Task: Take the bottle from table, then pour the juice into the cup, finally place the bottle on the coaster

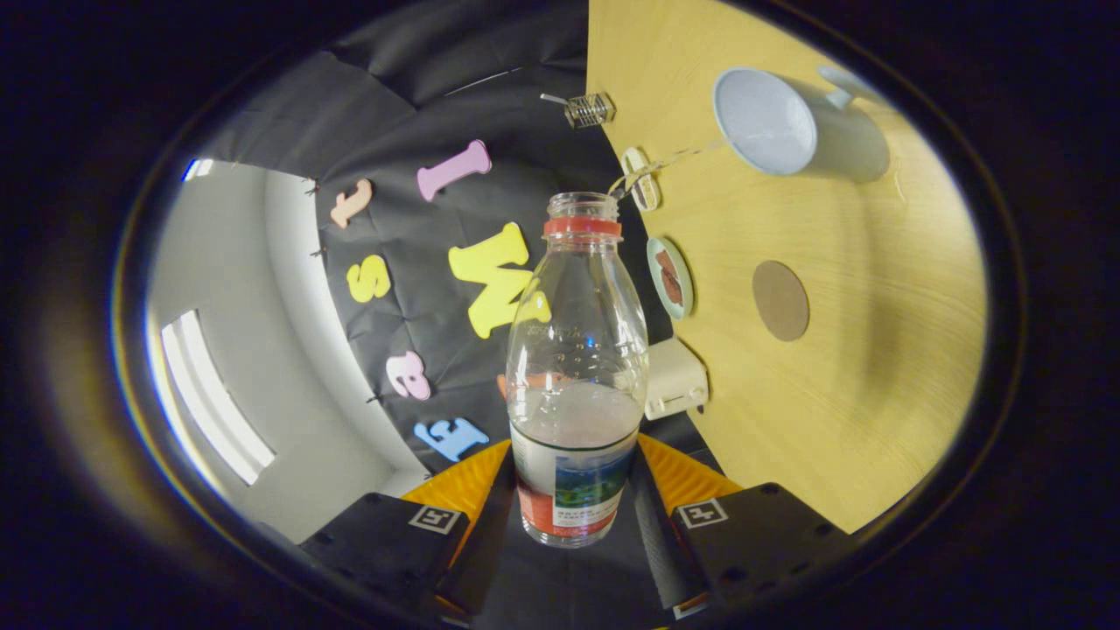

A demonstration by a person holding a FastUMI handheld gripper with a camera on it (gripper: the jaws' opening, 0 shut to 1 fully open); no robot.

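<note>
My gripper [573, 516] is shut on a clear plastic bottle [577, 367], both fingers pressing its labelled lower part. The bottle has no cap, a red ring at its neck, and is tipped far over sideways toward the wooden table [875, 394]. A thin stream of liquid [674, 159] runs from the bottle's mouth into the white cup [770, 122], which stands beyond the bottle's mouth. Pale liquid still lies in the bottle's lower half. A round brown coaster [780, 300] lies on the table between the cup and my fingers.
Along the table's far edge sit a small white box [674, 378], a round green-rimmed dish [671, 277], a small white-ringed item [640, 179] and a wire spring-like piece [588, 109]. The booth's black cloth wall rises behind them.
</note>
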